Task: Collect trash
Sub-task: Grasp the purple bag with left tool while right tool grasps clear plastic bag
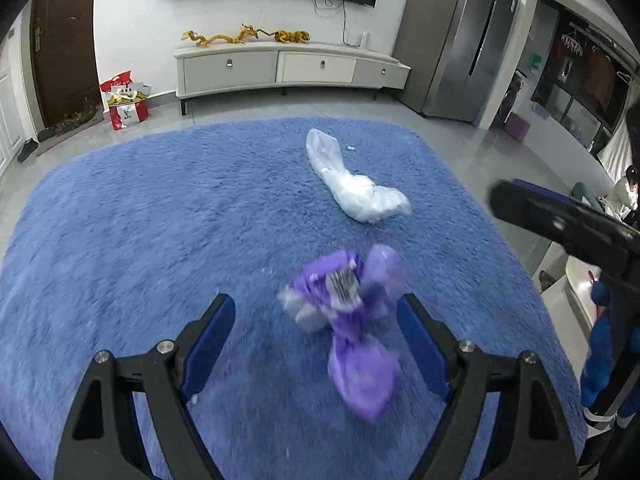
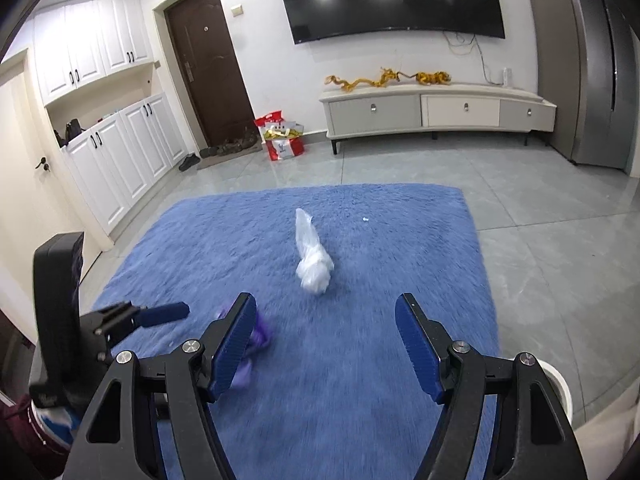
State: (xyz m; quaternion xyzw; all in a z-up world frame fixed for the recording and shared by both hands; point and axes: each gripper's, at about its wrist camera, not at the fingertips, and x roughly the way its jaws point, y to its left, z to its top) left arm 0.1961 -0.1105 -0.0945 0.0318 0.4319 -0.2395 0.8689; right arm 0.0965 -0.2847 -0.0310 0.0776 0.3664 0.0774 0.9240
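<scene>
A crumpled purple wrapper (image 1: 348, 320) lies on the blue rug (image 1: 160, 220), blurred, between the open fingers of my left gripper (image 1: 316, 316), nearer the right finger. It shows partly behind my right gripper's left finger in the right wrist view (image 2: 260, 334). A crumpled white plastic bag (image 1: 352, 180) lies farther out on the rug; it also shows in the right wrist view (image 2: 312, 256). My right gripper (image 2: 326, 320) is open and empty above the rug, and shows at the right edge of the left wrist view (image 1: 560, 220).
Grey tile floor (image 2: 540, 220) surrounds the rug. A white TV cabinet (image 2: 436, 112) stands at the far wall under a TV. A red and white bag (image 2: 282, 140) sits by the dark door. White cupboards (image 2: 112, 160) line the left wall. A fridge (image 1: 460, 40) stands right.
</scene>
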